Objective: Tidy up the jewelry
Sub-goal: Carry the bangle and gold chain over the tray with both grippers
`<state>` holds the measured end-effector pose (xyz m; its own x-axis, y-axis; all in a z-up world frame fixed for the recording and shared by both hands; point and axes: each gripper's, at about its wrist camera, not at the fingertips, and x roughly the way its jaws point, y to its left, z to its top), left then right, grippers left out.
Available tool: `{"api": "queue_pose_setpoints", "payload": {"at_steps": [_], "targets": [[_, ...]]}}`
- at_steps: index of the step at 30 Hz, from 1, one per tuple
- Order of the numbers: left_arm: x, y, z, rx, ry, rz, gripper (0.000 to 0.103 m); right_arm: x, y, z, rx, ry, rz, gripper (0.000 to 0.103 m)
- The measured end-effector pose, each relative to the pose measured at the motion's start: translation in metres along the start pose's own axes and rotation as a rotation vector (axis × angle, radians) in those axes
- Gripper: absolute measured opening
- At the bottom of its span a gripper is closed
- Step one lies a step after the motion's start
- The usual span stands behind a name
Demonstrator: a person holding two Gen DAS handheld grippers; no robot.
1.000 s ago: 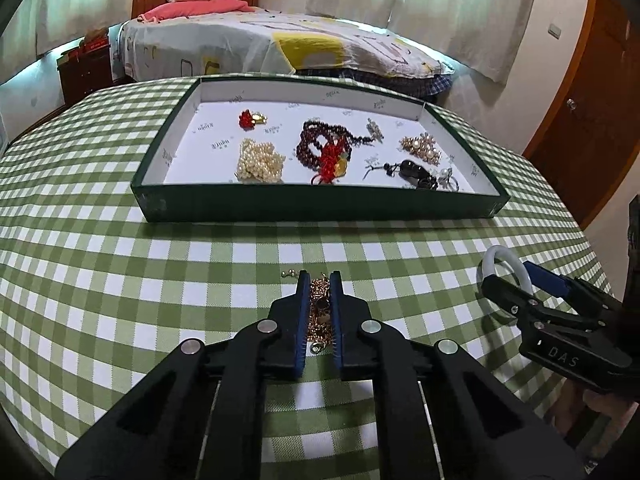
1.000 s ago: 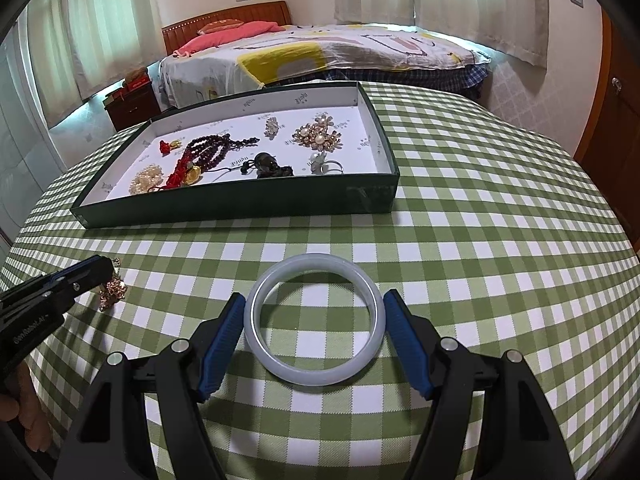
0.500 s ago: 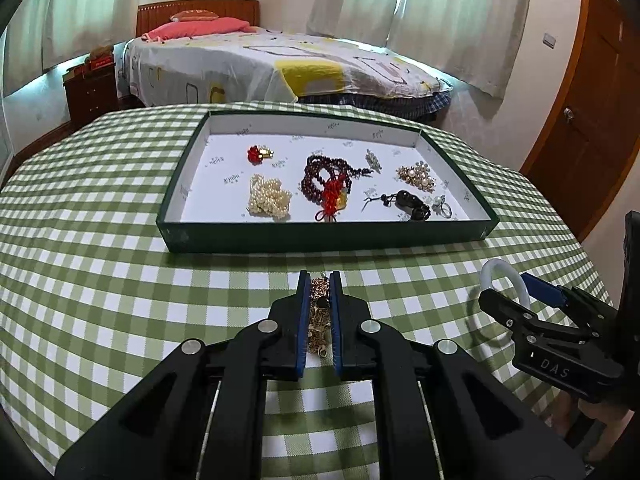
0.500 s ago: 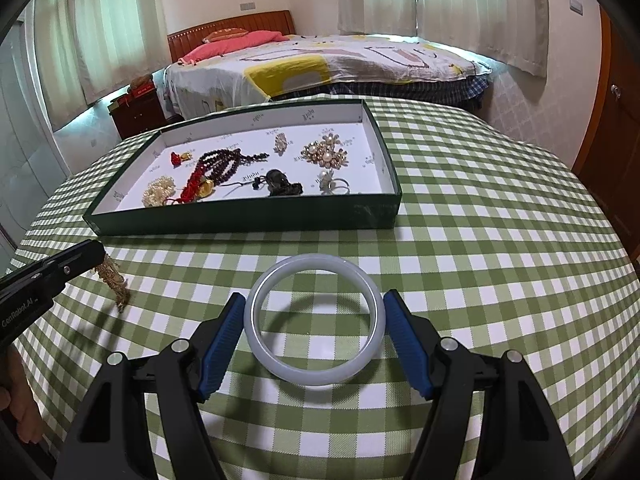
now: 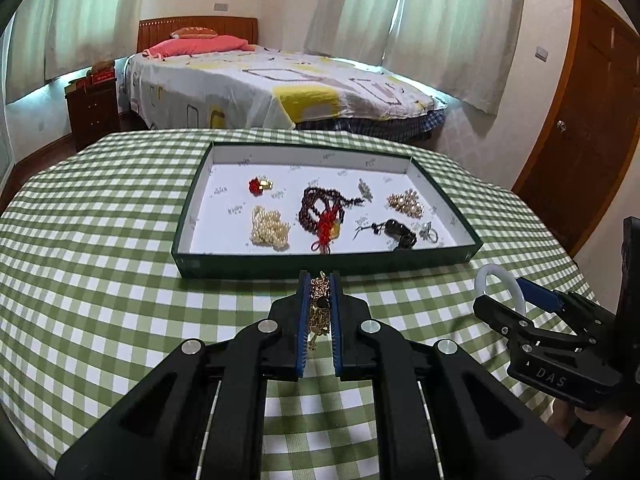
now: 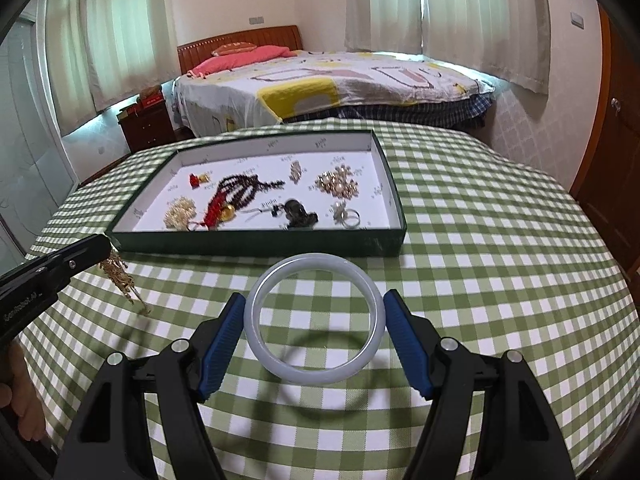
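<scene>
My left gripper is shut on a gold chain and holds it above the checked tablecloth, just in front of the green jewelry tray. The chain dangles from it in the right wrist view. My right gripper is shut on a pale jade bangle and holds it flat above the cloth, in front of the tray. The bangle also shows in the left wrist view. The tray holds several pieces: pearls, dark beads with a red tassel, brooches and a ring.
The round table with the green checked cloth falls away at its edges on all sides. A bed stands behind the table. A wooden door is at the right and a dark nightstand at the back left.
Both grippers have risen from the cloth with their loads. The gold chain has left the table and now hangs free. The tray looks smaller and farther below.
</scene>
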<state>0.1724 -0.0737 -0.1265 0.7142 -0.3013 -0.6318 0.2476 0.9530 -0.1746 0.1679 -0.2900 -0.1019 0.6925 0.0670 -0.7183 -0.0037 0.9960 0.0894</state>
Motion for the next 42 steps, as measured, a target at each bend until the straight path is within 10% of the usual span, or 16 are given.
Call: {"api": "queue_pose_setpoints", "payload": {"at_steps": [24,42], "targets": [[-0.007,-0.002,0.08,0.036,-0.165,-0.008,0.01,-0.01,0.012,0.081,-0.04,-0.176,0.021,0.069],[0.103,-0.001,0.147,0.074,-0.132,0.027,0.01,0.092,-0.004,0.149,-0.053,-0.145,-0.001,0.069]]}}
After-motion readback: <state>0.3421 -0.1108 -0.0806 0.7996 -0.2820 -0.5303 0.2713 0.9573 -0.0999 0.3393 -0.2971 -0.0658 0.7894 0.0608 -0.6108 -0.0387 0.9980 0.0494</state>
